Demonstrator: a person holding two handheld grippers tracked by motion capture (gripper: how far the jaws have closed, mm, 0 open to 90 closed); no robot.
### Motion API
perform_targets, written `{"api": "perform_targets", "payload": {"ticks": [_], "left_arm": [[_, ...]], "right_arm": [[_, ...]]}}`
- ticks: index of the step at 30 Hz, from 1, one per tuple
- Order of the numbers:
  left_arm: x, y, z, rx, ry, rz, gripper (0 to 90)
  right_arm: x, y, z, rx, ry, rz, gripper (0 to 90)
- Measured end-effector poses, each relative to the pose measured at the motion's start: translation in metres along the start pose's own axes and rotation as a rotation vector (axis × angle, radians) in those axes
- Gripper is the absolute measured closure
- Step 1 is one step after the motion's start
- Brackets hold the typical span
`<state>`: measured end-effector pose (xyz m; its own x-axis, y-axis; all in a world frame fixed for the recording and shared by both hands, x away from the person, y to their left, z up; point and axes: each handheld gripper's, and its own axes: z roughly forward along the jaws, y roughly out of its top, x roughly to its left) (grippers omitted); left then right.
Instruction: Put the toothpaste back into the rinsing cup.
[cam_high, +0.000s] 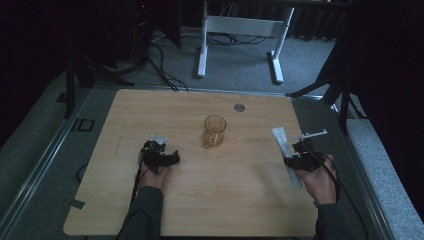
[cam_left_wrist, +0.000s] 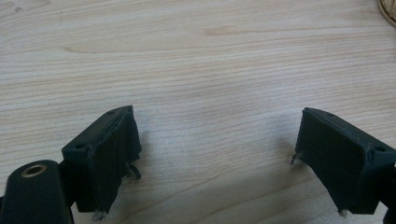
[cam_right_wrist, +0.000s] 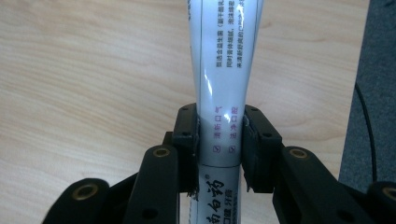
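Observation:
An amber glass mug (cam_high: 214, 131) stands upright near the middle of the wooden table (cam_high: 200, 200). My right gripper (cam_high: 296, 152) sits at the table's right side, shut on a white toothpaste tube (cam_high: 286, 150) that lies lengthwise along it. In the right gripper view the black jaws pinch the toothpaste tube (cam_right_wrist: 223, 70) at its middle, squeezing it narrower there; my right gripper (cam_right_wrist: 219, 133) holds it just over the wood. My left gripper (cam_high: 157, 150) rests left of the mug, open. The left gripper view has my left gripper (cam_left_wrist: 215, 149) wide apart over bare wood, with the mug's base (cam_left_wrist: 388, 11) at the top right corner.
A round grey cable port (cam_high: 239, 107) sits in the table's far edge. White desk legs (cam_high: 240, 45) stand on the carpet beyond. The table's right edge (cam_right_wrist: 359, 70) lies close beside the tube. Cables trail from both grippers along the forearms.

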<state>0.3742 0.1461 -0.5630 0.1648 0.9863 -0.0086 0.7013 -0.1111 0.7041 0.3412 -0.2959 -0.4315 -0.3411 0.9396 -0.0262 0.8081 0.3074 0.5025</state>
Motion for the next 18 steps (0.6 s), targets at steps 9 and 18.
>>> {"api": "perform_targets", "payload": {"ticks": [9,18], "left_arm": [[0.000,0.000,0.000,0.001,0.000,0.001,12.4],[0.000,0.000,0.000,0.000,0.000,-0.001,12.4]], "right_arm": [[0.000,0.006,-0.004,-0.075,0.013,0.025,70.3],[0.004,0.015,-0.009,-0.134,0.026,0.046,70.4]]}}
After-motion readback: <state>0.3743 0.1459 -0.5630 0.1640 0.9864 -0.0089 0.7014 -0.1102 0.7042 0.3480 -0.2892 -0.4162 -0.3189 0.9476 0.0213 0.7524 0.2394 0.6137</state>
